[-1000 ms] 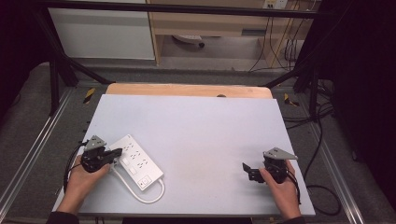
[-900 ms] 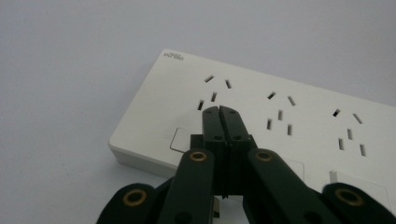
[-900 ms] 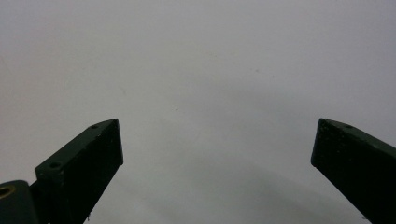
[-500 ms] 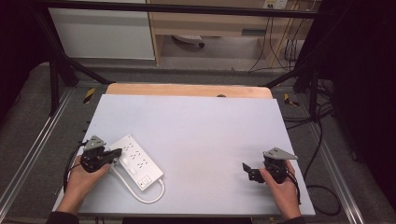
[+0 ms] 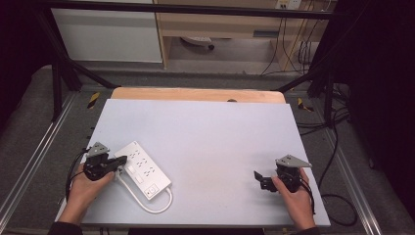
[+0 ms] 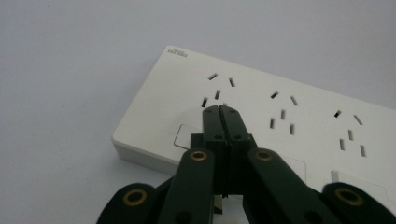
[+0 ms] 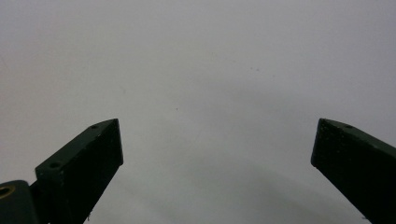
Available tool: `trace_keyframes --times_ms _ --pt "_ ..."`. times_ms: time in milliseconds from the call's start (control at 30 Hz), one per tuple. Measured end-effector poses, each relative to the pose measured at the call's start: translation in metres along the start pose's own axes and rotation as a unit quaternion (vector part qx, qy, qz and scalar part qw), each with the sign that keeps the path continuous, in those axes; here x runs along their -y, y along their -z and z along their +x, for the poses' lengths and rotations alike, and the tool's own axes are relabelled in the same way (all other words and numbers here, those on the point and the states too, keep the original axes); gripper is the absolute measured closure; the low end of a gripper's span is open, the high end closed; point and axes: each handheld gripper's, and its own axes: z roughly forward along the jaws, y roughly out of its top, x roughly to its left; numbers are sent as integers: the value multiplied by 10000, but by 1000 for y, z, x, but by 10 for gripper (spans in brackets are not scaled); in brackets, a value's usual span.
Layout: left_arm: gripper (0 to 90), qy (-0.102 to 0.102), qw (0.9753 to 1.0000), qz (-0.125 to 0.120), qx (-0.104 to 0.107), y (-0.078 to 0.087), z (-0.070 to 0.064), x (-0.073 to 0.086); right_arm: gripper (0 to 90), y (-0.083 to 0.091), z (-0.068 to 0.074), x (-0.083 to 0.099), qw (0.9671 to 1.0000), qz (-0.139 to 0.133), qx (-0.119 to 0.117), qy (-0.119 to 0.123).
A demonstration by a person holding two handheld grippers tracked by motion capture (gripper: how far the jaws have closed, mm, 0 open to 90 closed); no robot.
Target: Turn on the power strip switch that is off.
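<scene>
Power strip: one, on table; two claws, left claw closed, right claw open

Closed left gripper, fingers over white power strip

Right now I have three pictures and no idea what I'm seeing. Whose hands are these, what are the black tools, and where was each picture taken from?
No robot here: a person at a table holds a two-jaw gripper in each hand. One picture looks down from above; the other two come from cameras riding on the grippers. The left gripper has its jaws shut, with its tip over a white power strip, seen close up in its own view; I cannot tell whether it touches. The strip's white cable loops beside it. The right gripper has its jaws wide open above bare table, holding nothing.
</scene>
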Motion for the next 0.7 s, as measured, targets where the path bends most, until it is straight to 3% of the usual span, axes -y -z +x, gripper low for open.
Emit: trace_keyframes --times_ms 433,533,600,700 --pt "900 49 10000 24 76 0 1 0 26 0 0 0 10000 9 -3 -21" --pt "900 95 9994 87 320 -2 -1 1 26 0 1 0 10000 9 -1 -16" --pt "900 -69 9997 133 173 -2 -4 -1 26 0 0 0 10000 9 5 -11" --pt "900 -146 9998 108 116 -4 -7 -1 26 0 0 0 10000 10 6 2"
